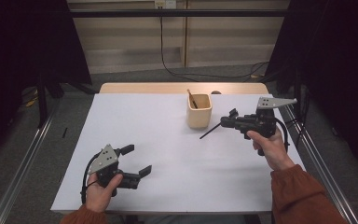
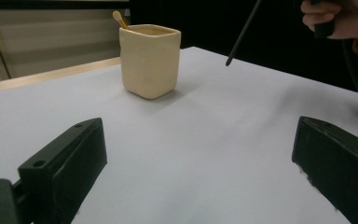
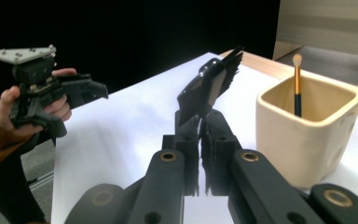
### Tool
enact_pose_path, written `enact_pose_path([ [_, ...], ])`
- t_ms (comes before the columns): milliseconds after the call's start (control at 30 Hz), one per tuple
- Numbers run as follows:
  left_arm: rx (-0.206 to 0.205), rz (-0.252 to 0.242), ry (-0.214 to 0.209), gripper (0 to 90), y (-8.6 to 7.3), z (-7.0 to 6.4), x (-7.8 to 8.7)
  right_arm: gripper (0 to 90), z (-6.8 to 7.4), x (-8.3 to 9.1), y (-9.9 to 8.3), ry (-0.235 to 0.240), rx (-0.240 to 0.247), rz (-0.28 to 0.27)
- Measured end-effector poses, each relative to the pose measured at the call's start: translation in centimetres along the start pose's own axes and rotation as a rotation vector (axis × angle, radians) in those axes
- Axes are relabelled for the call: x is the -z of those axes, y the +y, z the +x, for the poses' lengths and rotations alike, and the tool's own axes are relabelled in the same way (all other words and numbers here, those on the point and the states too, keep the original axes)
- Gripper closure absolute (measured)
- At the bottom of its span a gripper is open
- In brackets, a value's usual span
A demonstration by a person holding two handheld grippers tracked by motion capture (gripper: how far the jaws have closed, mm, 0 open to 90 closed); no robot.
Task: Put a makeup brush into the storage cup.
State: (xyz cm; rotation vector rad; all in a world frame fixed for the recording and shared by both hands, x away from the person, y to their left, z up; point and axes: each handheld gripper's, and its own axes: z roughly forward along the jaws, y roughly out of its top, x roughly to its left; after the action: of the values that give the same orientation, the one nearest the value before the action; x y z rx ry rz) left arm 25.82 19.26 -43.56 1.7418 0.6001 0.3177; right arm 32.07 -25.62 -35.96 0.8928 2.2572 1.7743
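Black from bristles to handle tip, the flat brush (image 3: 208,86) was clamped near its head between the closed jaws of the right gripper (image 1: 230,122), its fanned bristles rising just past the fingertips in the right gripper view and its thin handle (image 1: 209,132) slanting down and away below the jaws toward the table in the high view. It looked very light and stiff along the stem but soft at the bristles, so I judged the ferrule or the stem just behind it the proper place to pinch; the slim, smooth handle could easily swivel or slip in a loose grip, and squeezing the bristles would splay them. Just beside the gripper, on its far side, stood the cream cup (image 1: 199,110), a squarish, round-cornered vessel with a matt, ceramic-looking wall, thick rimmed and probably heavy enough to stay put, though it would chip or tip if knocked. Inside it leaned a second brush (image 3: 297,84) with a pale tuft and a gold and black stem, resting against the rim. Under both lay the white table (image 1: 168,168), smooth, flat and matt, with a strip of pale wood at its far edge. Well apart from the right gripper, near the person's side, the left gripper (image 1: 135,161) hovered low over the surface with its jaws spread wide and nothing between them, held in a hand with an orange sleeve.
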Motion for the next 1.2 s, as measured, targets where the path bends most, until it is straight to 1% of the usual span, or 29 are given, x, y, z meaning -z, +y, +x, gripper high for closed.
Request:
enact_pose_path([
  [33, 0.000, -0.002, -0.001, 3.0, -0.1, -0.1, 0.0, 85.9, -0.1, 0.0, 0.2, -0.001, 0.004, 0.001],
  [167, 0.001, 0.017, -0.003, 3.0, -0.5, -0.3, 0.1, 86.0, -0.5, -0.4, 1.0, -0.009, 0.017, 0.014],
  [200, 0.004, 0.013, -0.010, 3.3, -0.5, -0.4, 0.2, 85.9, -0.6, -0.5, 1.3, -0.008, 0.016, 0.012],
  [233, -0.001, 0.010, -0.024, 4.7, -0.4, -0.5, 0.3, 85.9, -0.7, -0.6, 1.5, -0.011, 0.018, 0.016],
  [300, -0.014, 0.013, -0.012, 4.4, -0.4, -0.8, 0.4, 86.0, -0.9, -0.8, 1.9, -0.013, 0.020, 0.018],
  [333, -0.014, 0.013, -0.011, 4.1, -0.4, -0.8, 0.4, 85.9, -1.1, -0.9, 2.1, -0.017, 0.024, 0.019],
  [400, -0.001, 0.009, -0.003, 3.9, -0.5, -0.7, 0.4, 85.9, -1.3, -1.0, 2.4, -0.023, 0.020, 0.017],
  [467, -0.002, 0.018, 0.007, 3.7, -0.6, -0.5, 0.5, 85.9, -1.6, -1.1, 2.7, -0.031, 0.021, 0.017],
  [533, 0.007, 0.014, 0.012, 3.5, -0.7, -0.4, 0.7, 85.9, -2.0, -1.2, 3.0, -0.044, 0.016, 0.020],
  [600, 0.011, 0.014, 0.026, 3.4, -0.7, -0.2, 0.9, 85.9, -2.3, -1.2, 3.3, -0.057, 0.019, 0.024],
  [667, 0.021, 0.011, 0.032, 3.4, -0.8, -0.1, 1.1, 85.9, -2.7, -1.1, 3.8, -0.064, 0.013, 0.013],
  [767, 0.020, 0.016, 0.044, 3.4, -0.9, 0.0, 1.2, 85.9, -3.1, -1.1, 4.4, -0.076, 0.007, 0.010],
  [833, 0.014, 0.019, 0.047, 3.4, -0.9, 0.0, 1.2, 85.9, -3.4, -1.3, 4.6, -0.080, -0.002, 0.003],
  [933, 0.016, 0.021, 0.045, 3.4, -0.9, 0.1, 1.2, 85.9, -3.8, -1.5, 4.9, -0.092, -0.009, 0.006],
  [1067, 0.022, 0.015, 0.054, 3.4, -0.9, 0.4, 1.2, 85.9, -4.5, -1.4, 5.4, -0.115, -0.012, 0.007],
  [1133, 0.026, 0.023, 0.061, 3.5, -0.9, 0.6, 1.4, 85.9, -4.8, -1.4, 5.7, -0.126, -0.018, 0.004],
  [1200, 0.018, 0.002, 0.079, 3.7, -0.7, 0.7, 1.9, 85.9, -5.0, -1.3, 6.0, -0.136, -0.019, 0.001],
])
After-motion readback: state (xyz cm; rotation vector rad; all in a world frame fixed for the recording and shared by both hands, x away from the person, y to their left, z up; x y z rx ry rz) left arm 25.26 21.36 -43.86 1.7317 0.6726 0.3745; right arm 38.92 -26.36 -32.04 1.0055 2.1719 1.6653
